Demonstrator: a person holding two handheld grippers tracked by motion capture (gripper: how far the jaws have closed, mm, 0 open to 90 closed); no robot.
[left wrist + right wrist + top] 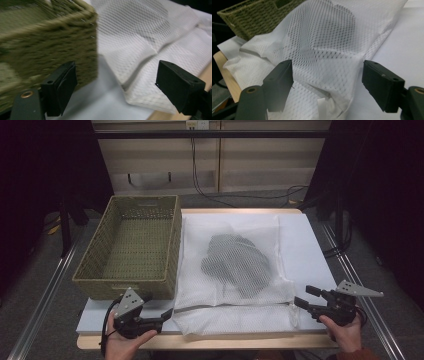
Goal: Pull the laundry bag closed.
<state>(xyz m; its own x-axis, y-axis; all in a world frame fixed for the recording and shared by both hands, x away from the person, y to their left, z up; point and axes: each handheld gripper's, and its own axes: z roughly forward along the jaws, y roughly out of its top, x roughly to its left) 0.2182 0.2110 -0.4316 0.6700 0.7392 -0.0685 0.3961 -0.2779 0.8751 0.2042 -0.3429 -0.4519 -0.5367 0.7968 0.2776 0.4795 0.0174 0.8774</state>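
Our left gripper (165, 314) and right gripper (301, 296) gape empty at the mesh bag's (235, 270) near corners; its zip edge runs between us.

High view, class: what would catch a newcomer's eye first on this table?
A white mesh laundry bag with a dark garment showing through lies at the table's middle. Beside it on the left stands an empty green woven basket. At the near edge, the left gripper and right gripper flank the bag's corners, jaws open.

Behind the bench (300, 222) stands a light wooden wall panel (260, 165) with black cables (200, 180). The room at both sides is dark, and the floor (45, 265) is grey.
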